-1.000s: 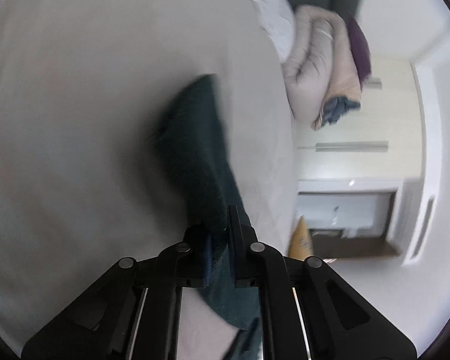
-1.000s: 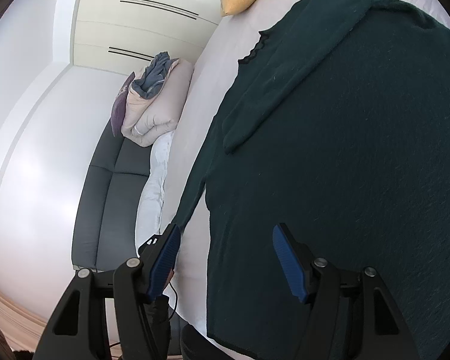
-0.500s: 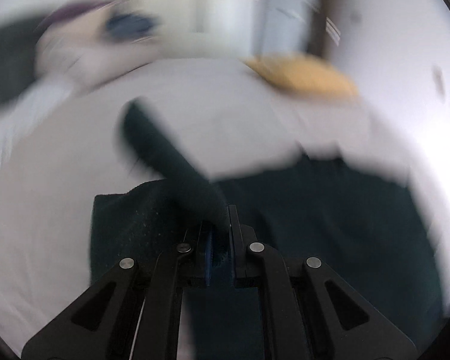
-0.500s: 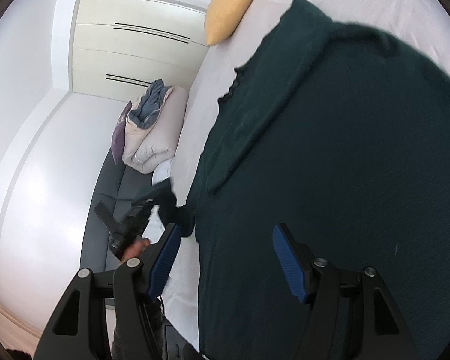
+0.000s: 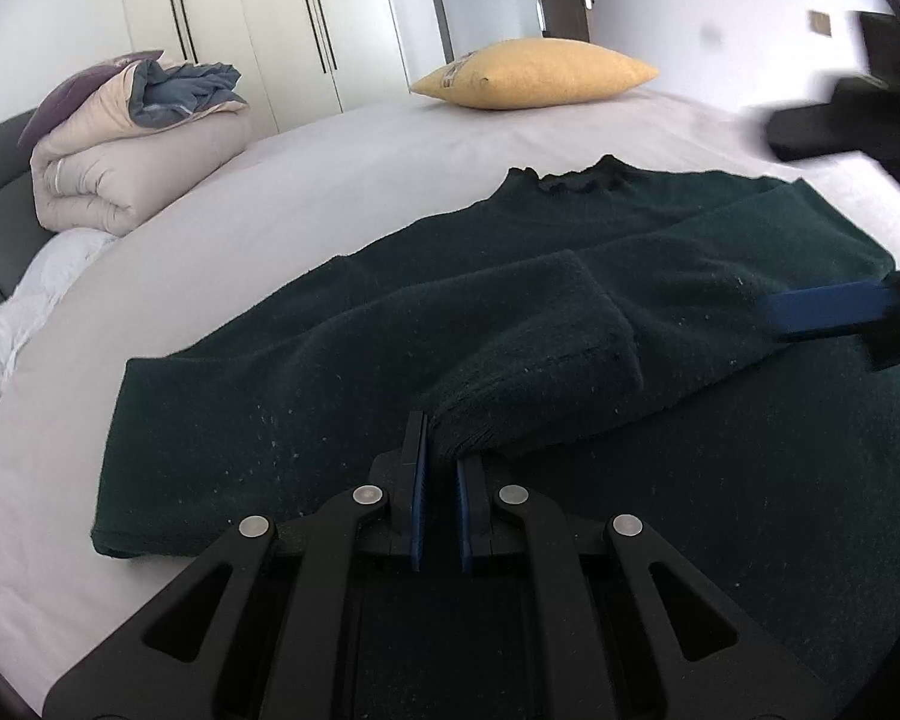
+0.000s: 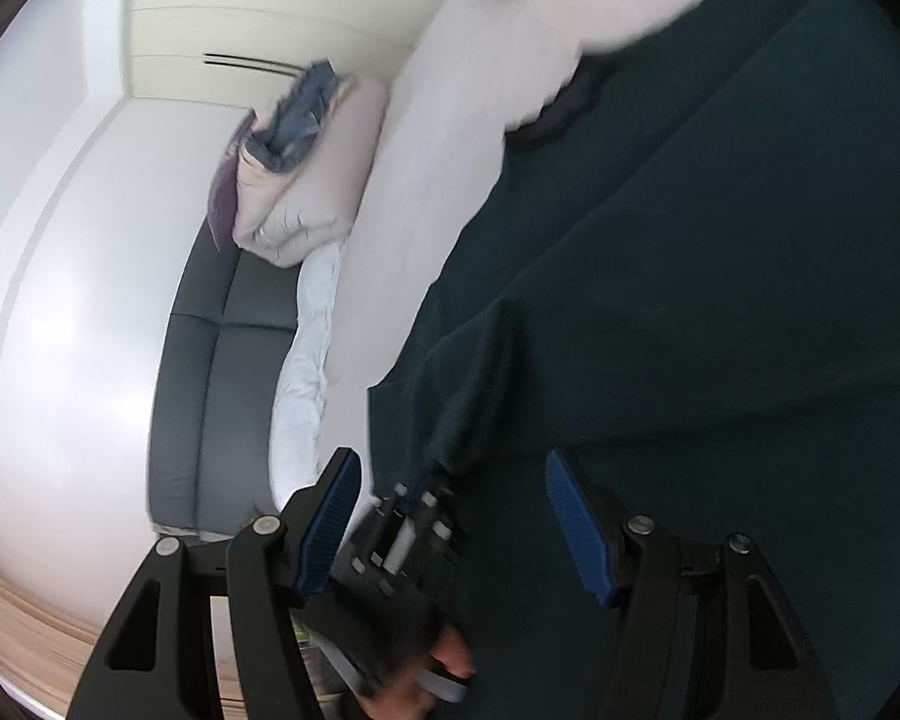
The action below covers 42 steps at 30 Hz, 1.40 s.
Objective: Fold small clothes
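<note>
My left tongs (image 5: 440,468) are pinched tight on the cuff of a sleeve (image 5: 546,354), fuzzy dark-green knit. The sleeve is now folded across the body of the sweater (image 5: 258,420), which lies flat on the bed (image 5: 330,204); a second ago it hung stretched out over bare sheet. My right tongs (image 6: 450,516) stand wide open, holding nothing, above the sweater. Further off lie a rolled beige quilt (image 5: 126,162), a yellow pillow (image 5: 534,75) and pale wardrobe doors (image 5: 258,18).

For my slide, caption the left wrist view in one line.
Left tongs shut on a dark green sweater's sleeve cuff, drawn across the sweater spread on a bed.
</note>
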### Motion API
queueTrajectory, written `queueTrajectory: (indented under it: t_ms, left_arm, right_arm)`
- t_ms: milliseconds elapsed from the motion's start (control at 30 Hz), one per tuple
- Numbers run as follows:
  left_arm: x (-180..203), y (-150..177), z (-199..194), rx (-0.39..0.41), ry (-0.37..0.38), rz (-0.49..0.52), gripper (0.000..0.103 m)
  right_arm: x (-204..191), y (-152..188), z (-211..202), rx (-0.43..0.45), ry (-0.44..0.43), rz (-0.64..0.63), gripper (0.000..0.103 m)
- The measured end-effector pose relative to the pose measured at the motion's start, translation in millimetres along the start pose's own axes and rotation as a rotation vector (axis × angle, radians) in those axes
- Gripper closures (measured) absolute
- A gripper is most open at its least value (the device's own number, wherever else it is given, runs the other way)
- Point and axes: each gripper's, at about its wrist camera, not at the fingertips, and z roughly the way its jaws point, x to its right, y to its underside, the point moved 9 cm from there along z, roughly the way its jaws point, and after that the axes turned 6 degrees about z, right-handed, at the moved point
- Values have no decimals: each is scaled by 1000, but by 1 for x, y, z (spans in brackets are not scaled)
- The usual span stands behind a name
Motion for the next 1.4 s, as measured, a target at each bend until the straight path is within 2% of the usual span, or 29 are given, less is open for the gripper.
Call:
queueTrajectory:
  t_ms: [33, 200, 267, 433, 500, 567, 633, 733, 867, 900, 1000, 1067, 1167, 1267, 1400]
  left_arm:
    - [-4, -1, -1, 0, 8, -16, 96]
    - [-16, 1, -5, 6, 55, -119, 96]
    - [-22, 2, -8, 17, 60, -140, 96]
    - [-26, 4, -13, 31, 71, -155, 96]
    - [-26, 5, -13, 31, 70, -152, 96]
    - [-27, 5, -13, 30, 70, -150, 96]
    - [-27, 5, -10, 21, 75, -150, 96]
    - [-33, 4, -13, 11, 143, -197, 95]
    - [-53, 3, -41, 34, 311, -362, 89]
    - [-63, 4, -49, 45, 333, -398, 89]
    - [-97, 8, -59, 57, 354, -495, 89]
    - [-131, 15, -57, 44, 361, -601, 89]
    - [-184, 22, -54, 56, 330, -733, 89]
    - [-209, 17, -51, 60, 311, -757, 89]
    - [-209, 2, -40, 21, 308, -693, 89]
  right_arm:
    - [-3, -1, 12, -29, -13, 14, 35]
    - [1, -8, 59, -79, 75, 60, 38]
    - [6, -9, 70, -90, 101, 75, 43]
    - [12, -10, 87, -103, 101, 105, 50]
    - [7, -13, 94, -100, 94, 93, 56]
    - [0, -16, 101, -103, 107, 56, 79]
    - [-6, -17, 102, -98, 155, -8, 91]
    - [-9, -19, 97, -83, 206, -71, 94]
    - [-13, -23, 83, -70, 222, -138, 95]
    - [-13, -26, 77, -64, 232, -154, 95]
    - [-9, -38, 52, -35, 257, -188, 95]
    - [-4, -50, 31, -11, 273, -191, 95]
    - [9, -65, 2, 21, 315, -195, 95]
    - [26, -80, -22, 49, 368, -197, 95]
    - [48, -90, -49, 86, 420, -180, 95]
